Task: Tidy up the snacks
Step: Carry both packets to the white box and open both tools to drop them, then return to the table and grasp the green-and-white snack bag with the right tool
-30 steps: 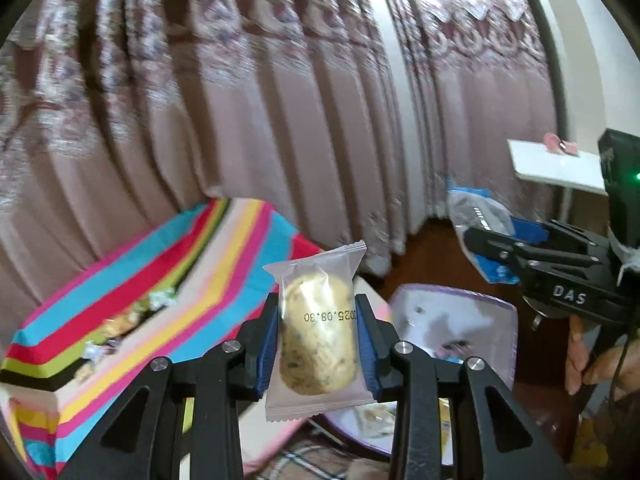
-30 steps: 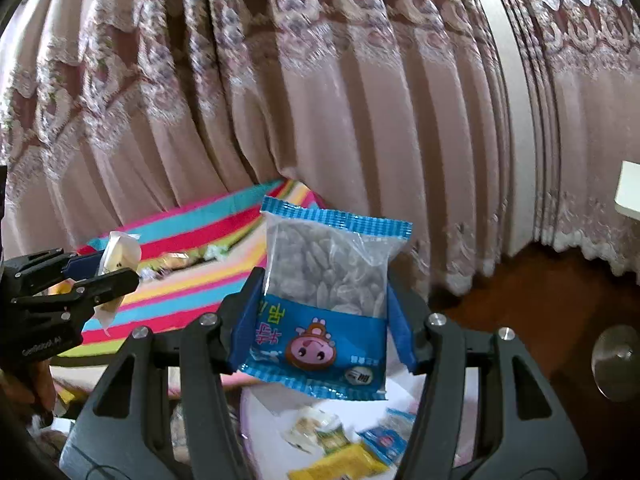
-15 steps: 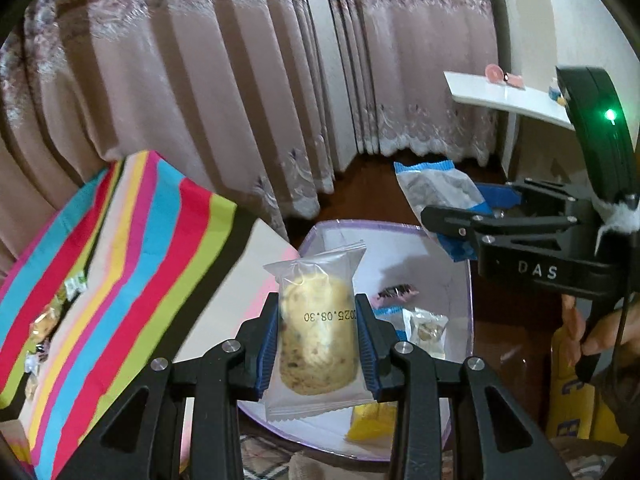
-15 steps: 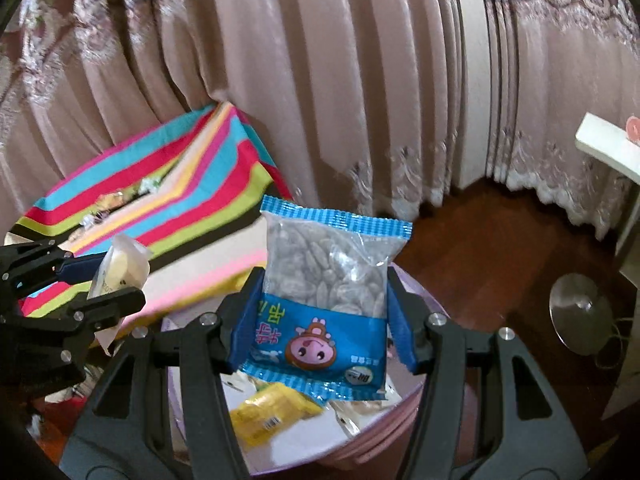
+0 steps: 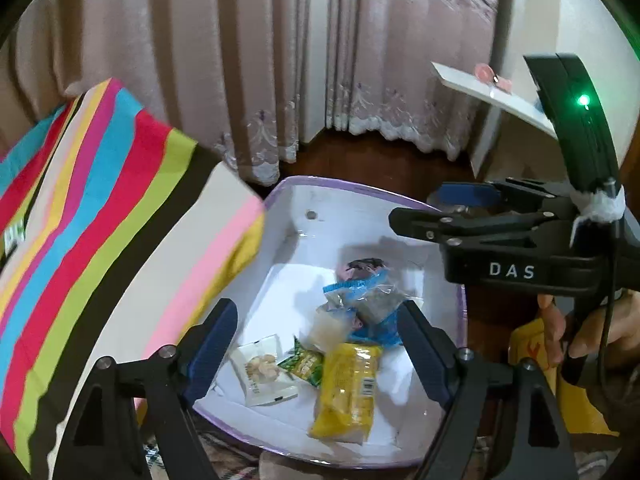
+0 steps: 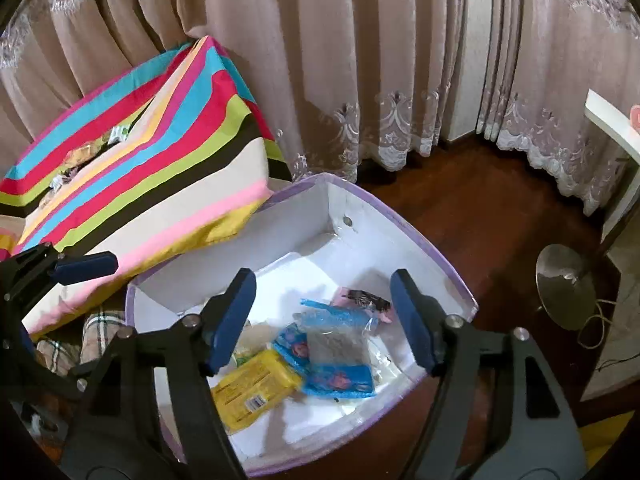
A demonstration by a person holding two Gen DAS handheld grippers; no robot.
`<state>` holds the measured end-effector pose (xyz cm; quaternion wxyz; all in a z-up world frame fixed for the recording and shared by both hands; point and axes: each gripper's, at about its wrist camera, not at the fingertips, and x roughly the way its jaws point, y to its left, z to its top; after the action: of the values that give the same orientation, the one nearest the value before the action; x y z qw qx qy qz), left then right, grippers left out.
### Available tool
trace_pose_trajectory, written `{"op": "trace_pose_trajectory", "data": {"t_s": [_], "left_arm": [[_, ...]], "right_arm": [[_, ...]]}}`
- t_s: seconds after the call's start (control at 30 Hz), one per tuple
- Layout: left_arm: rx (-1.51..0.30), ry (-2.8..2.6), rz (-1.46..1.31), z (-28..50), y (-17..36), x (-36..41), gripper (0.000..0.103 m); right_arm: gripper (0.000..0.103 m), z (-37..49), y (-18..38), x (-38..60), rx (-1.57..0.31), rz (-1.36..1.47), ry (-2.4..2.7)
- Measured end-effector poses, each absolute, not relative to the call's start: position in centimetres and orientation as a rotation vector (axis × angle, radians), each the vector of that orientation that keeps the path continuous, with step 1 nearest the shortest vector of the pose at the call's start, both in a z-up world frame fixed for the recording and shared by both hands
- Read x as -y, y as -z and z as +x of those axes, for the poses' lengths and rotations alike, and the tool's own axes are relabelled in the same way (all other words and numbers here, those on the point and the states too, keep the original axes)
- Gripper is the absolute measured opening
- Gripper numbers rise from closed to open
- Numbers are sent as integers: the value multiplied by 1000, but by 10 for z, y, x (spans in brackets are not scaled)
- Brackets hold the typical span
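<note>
Both packets have left the grippers since a second ago: the cake wrapper was clamped in the left gripper [image 5: 316, 344] and the blue seed bag [image 6: 338, 350] in the right gripper [image 6: 324, 316], and both views have tilted from the curtain down onto the box. Now each gripper's jaws are spreading apart with nothing pressed between the blue pads; the packets seen between them are lying below in the box.

The box [image 6: 404, 224] is sitting with white inner walls, a lilac rim and rounded corners, its bottom lined with white sheet. The blue seed bag is lying crumpled near the middle, its clear plastic window showing grey seeds and its blue ends printed with a pink cartoon. The clear cake wrapper [image 5: 328, 328] is resting against it, looking soft and pale. Beside them are lying a glossy yellow pillow-shaped packet [image 5: 346, 388], a small green packet [image 5: 302, 366], a white sachet [image 5: 260, 372] printed with round biscuits, and a pink-and-black wrapper [image 6: 362, 300] toward the far wall.

A striped cloth [image 6: 160, 152] in bright bands is draping over a block just beside the box. Pleated pink curtains [image 6: 360, 60] with lace hems are hanging above a dark wooden floor [image 6: 480, 216].
</note>
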<state>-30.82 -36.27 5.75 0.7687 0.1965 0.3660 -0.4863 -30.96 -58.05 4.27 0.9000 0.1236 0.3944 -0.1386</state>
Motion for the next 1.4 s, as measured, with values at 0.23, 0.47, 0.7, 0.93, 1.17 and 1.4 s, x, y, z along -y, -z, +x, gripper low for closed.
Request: {"op": "trace_pose_trajectory", "data": {"t_s": [0.23,0.47,0.7,0.93,1.17,1.4], "left_arm": [[-797,853,232,-231,-55,285,83],[-806,534,49,-153,-48,167,83],[-708,200,-67,-89,-55,45,89],[-785,-20,-121,2,-37,-57,89],[-846,-134,-191,40,-9,-106,89],[-855,-99,-247,37,0,-115,91]], "right_arm": [[73,-229,-36,514,-895,163,153],[73,-142,-28,415,-935,135,-89],[77,-72,-42,316,-847,-60,-273],[81,23,-36,247,-814,-151,-398],[82,156,-28,233,-765,-283,-324],[82,256,-17,234,-806,-370,-373]]}}
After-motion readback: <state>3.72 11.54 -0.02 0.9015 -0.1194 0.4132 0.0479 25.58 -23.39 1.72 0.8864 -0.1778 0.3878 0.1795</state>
